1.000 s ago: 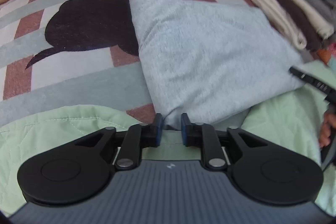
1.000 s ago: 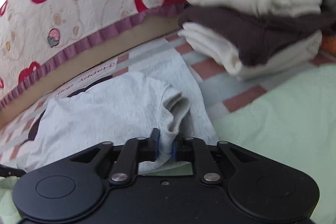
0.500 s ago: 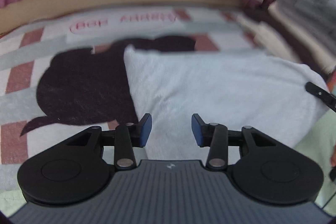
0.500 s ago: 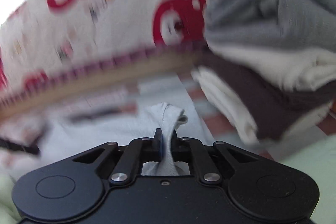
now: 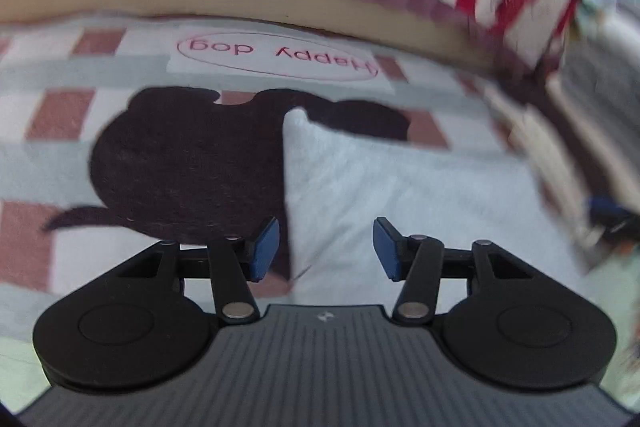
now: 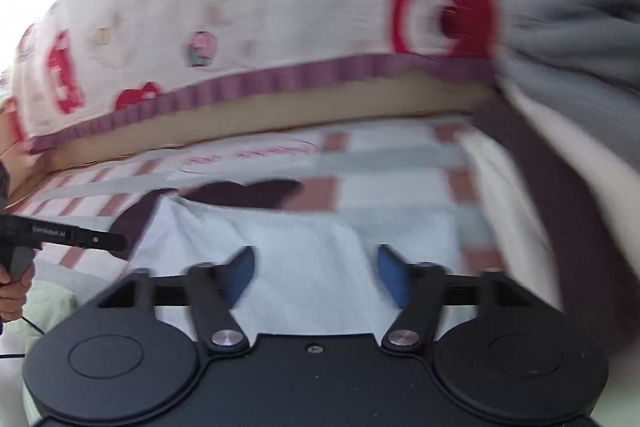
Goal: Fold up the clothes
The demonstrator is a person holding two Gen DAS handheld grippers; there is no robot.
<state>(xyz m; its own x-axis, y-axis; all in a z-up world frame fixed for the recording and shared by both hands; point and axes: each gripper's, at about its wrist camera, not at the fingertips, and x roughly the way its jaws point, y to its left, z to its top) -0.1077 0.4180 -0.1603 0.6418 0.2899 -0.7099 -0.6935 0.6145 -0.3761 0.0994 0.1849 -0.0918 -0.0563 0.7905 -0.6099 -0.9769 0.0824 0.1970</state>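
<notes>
1. Both pairs of fingers stand apart with nothing clamped between them, and both are opening: my left fingers (image 5: 326,247) hang above the left edge of the folded cloth, my right fingers (image 6: 316,277) above its near part.
2. Behind everything lies the bear-print quilt (image 6: 280,7) with its purple frilled hem, bunched along the far side of the bed.
3. Under the work is the checked blanket (image 5: 60,163), with a dark dog shape (image 5: 188,167) and a "Happy dog" label (image 5: 276,61) printed on it.
4. On my right rises the stack of folded clothes (image 6: 568,155): grey on top, then cream and dark brown layers.
5. Next, the pale grey folded garment (image 5: 400,195) lies flat on the blanket, partly covering the dog shape, just beside the stack.
6. Smallest, in the right wrist view my left hand (image 6: 14,291) grips its tool's handle at the left edge.
</notes>
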